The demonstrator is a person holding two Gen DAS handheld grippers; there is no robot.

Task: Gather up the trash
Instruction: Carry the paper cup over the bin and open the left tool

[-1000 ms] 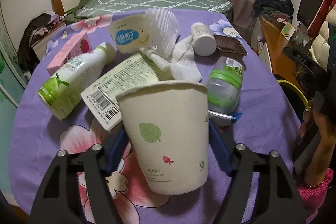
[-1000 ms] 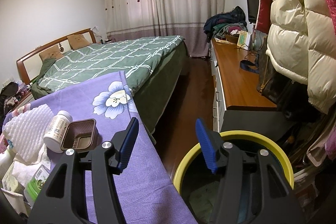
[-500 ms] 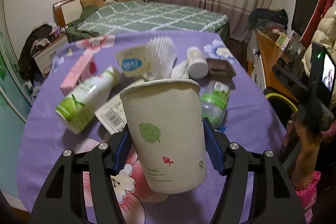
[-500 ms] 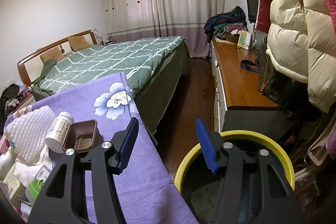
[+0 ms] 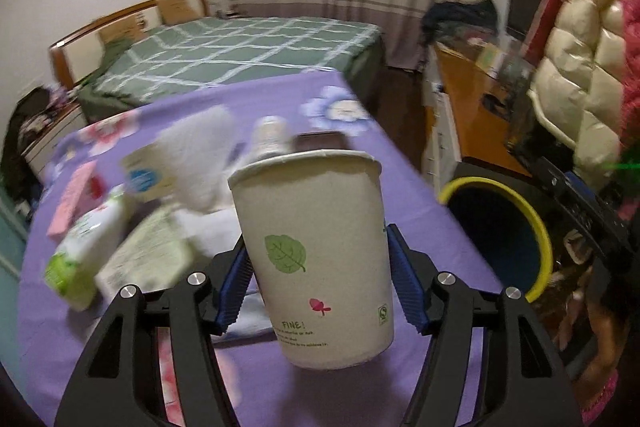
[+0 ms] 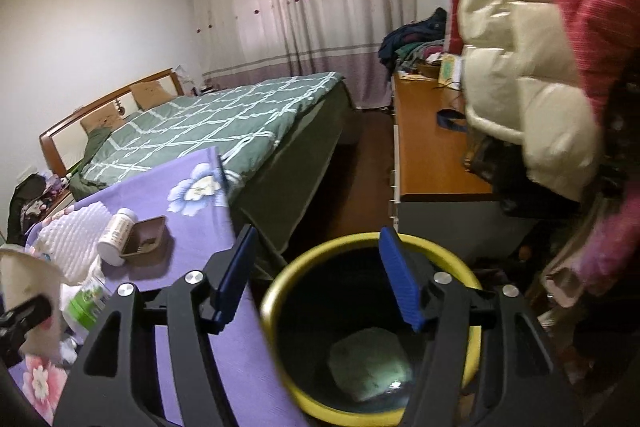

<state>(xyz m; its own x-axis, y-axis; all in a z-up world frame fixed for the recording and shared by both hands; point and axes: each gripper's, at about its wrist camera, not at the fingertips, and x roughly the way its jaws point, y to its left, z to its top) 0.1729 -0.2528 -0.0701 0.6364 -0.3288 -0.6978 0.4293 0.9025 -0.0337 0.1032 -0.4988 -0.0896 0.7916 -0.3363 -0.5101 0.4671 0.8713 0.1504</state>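
Observation:
My left gripper (image 5: 318, 279) is shut on a white paper cup (image 5: 314, 251) with a green leaf print and holds it upright above the purple tablecloth (image 5: 424, 227). The cup also shows at the left edge of the right wrist view (image 6: 28, 287). A yellow-rimmed trash bin (image 5: 516, 227) stands on the floor to the right of the table; in the right wrist view the bin (image 6: 280, 291) lies below my right gripper (image 6: 318, 275), which is open and empty. A pale green wad (image 6: 370, 363) lies inside the bin.
On the table lie a green-and-white bottle (image 5: 86, 247), a printed carton (image 5: 152, 255), a pink box (image 5: 72, 203), white foam netting (image 6: 76, 231), a white pill bottle (image 6: 116, 237), a brown tray (image 6: 146, 239) and a green-capped jar (image 6: 84, 301). A bed (image 6: 224, 115) and wooden desk (image 6: 432, 155) stand beyond.
My left gripper has lifted the cup off the table and swung right, bringing the bin into its view. My right gripper has shifted over the bin; it stays open.

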